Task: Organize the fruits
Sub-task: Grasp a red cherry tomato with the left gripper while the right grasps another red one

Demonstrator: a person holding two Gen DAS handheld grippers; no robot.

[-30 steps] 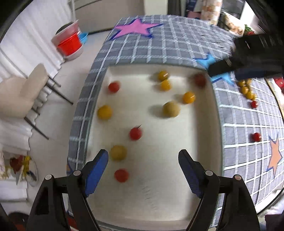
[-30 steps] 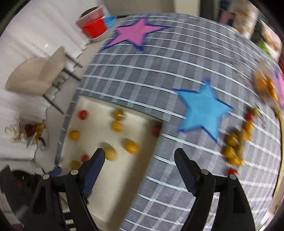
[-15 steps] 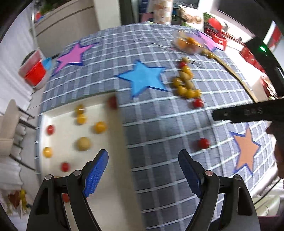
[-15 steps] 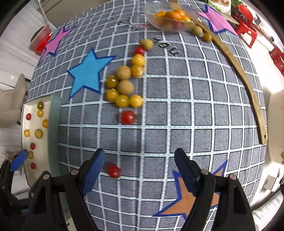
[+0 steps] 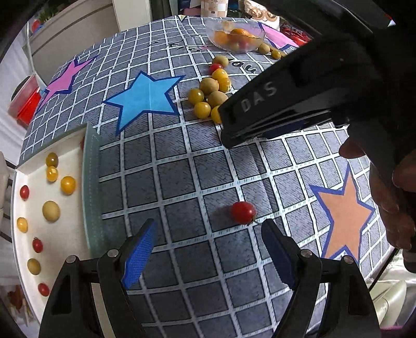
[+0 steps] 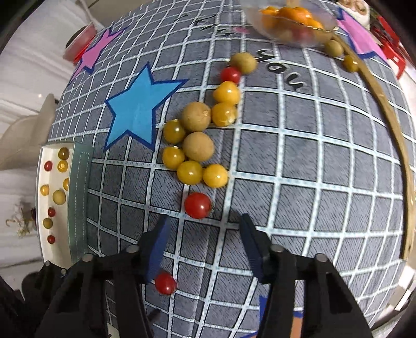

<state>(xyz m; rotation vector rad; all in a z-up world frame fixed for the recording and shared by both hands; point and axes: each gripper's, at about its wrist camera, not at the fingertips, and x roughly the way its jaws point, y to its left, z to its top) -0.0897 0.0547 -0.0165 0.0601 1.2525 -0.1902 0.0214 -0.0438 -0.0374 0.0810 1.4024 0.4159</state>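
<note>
My left gripper (image 5: pixel 208 249) is open and empty, just short of a lone red cherry tomato (image 5: pixel 243 212) on the grey checked cloth. My right gripper (image 6: pixel 204 247) is open and empty, just short of another red tomato (image 6: pixel 198 205). The first red tomato (image 6: pixel 165 283) lies under its left finger. A cluster of yellow tomatoes and tan round fruits (image 6: pixel 197 137) lies beyond; it also shows in the left wrist view (image 5: pixel 209 93), partly hidden by the right gripper's body (image 5: pixel 299 96). The white tray (image 5: pixel 75 221) at left holds several red and yellow fruits.
A clear bowl of orange and red fruits (image 6: pixel 291 20) stands at the far side, with two loose fruits (image 6: pixel 340 54) beside it. A wooden strip (image 6: pixel 395 135) curves along the right edge. Blue (image 5: pixel 145 98), pink and orange (image 5: pixel 343 210) paper stars lie on the cloth.
Both grippers swung from over the tray to the right across the cloth. The left now faces the lone red tomato; the right has come down close to the red tomato by the cluster.
</note>
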